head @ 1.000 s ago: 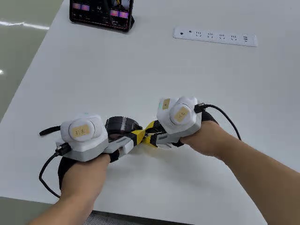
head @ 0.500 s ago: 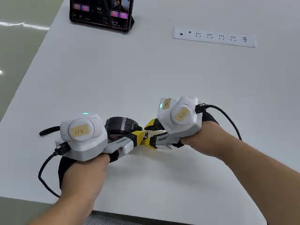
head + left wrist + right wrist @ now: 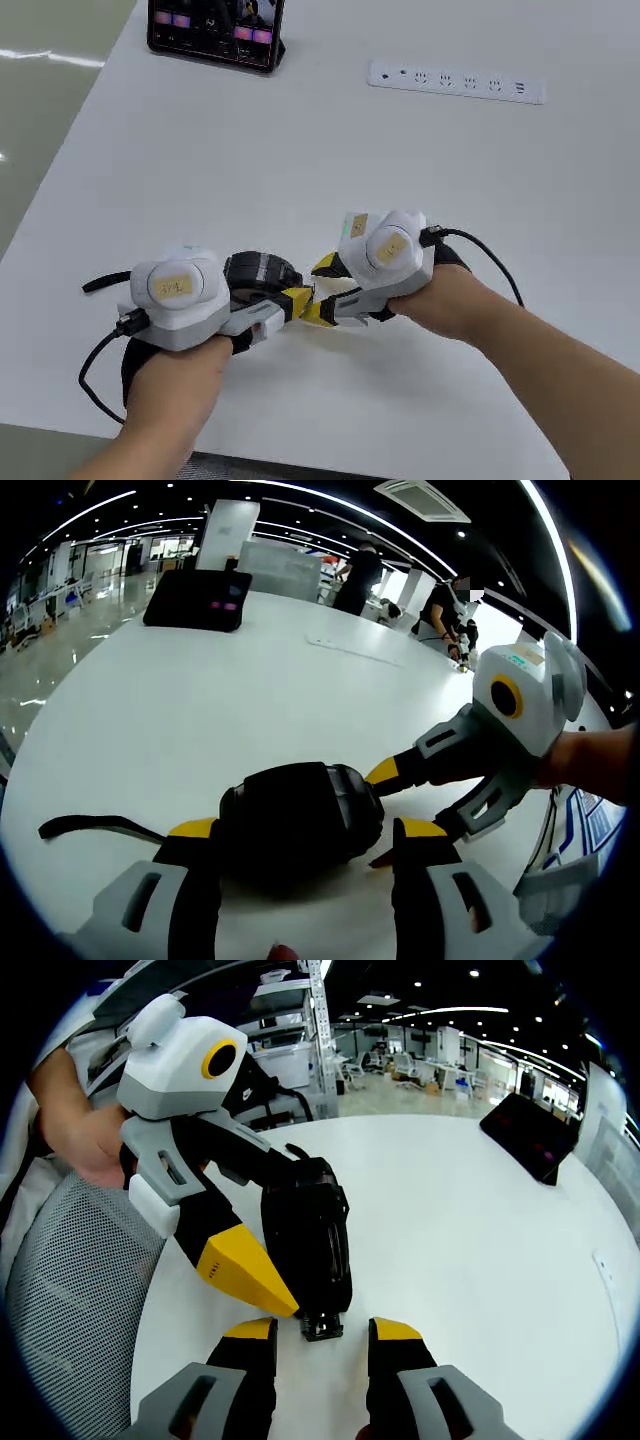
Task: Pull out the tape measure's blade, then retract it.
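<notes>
Right gripper (image 3: pixel 323 1332): jaws apart, flanking the blade hook (image 3: pixel 321 1324) without clamping, lined up to pinch it | left gripper (image 3: pixel 308 830): closed on the tape measure (image 3: pixel 300 802) case, anchoring it for the pull | case on white table (image 3: pixel 300 130), blade not yet drawn.

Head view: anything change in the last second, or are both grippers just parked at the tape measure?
Little. The right gripper has spread its jaws slightly, the near tip dropping toward the person; they stand open either side of the blade's hook. Nothing taken or released. The left gripper stays clamped on the tape measure, blade still in. The table, tablet and power strip are unchanged.
</notes>
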### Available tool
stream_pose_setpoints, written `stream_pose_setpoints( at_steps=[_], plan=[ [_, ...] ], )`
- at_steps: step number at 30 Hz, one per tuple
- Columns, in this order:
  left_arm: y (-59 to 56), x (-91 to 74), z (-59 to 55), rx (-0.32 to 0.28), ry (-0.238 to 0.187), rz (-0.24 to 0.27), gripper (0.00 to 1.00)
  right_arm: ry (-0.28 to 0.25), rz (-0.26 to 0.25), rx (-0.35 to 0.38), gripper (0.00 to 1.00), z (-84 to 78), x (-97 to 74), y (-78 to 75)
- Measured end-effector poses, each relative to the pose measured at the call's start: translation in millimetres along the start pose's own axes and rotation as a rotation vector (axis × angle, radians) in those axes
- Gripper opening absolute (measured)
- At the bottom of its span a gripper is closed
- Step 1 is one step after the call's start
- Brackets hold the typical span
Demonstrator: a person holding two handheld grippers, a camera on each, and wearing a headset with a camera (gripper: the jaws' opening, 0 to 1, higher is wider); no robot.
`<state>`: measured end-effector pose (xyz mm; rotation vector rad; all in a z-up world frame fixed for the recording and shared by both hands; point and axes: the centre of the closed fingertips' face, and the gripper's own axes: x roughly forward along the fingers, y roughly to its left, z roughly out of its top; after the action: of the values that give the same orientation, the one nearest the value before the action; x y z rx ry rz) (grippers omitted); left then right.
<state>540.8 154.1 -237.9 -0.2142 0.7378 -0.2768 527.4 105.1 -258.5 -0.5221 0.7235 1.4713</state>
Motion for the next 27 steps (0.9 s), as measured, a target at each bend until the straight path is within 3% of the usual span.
stream_pose_setpoints(
  at_steps=[9,20,22,25,27],
  plan=[
    [-2.1,-1.9,0.7,0.019,-0.005,-0.014,0.66,-0.022,-0.024,-0.004,0.35,1.6,-7.9,0.0],
    [-2.2,-9.1,1.3,0.118,-0.016,-0.038,0.71,-0.047,-0.074,0.008,0.51,-6.4,-23.2,0.9],
    [-0.3,-9.3,-1.9,0.145,0.002,-0.035,0.71,-0.052,-0.08,0.018,0.53,-7.1,-27.8,2.5],
    [-2.8,-10.7,-6.5,0.14,0.026,-0.055,0.73,-0.055,-0.093,0.026,0.55,-8.9,-34.8,4.6],
    [-5.4,-11.8,-4.1,0.156,0.004,-0.072,0.74,-0.052,-0.099,0.038,0.56,-12.0,-37.9,5.1]
  ],
)
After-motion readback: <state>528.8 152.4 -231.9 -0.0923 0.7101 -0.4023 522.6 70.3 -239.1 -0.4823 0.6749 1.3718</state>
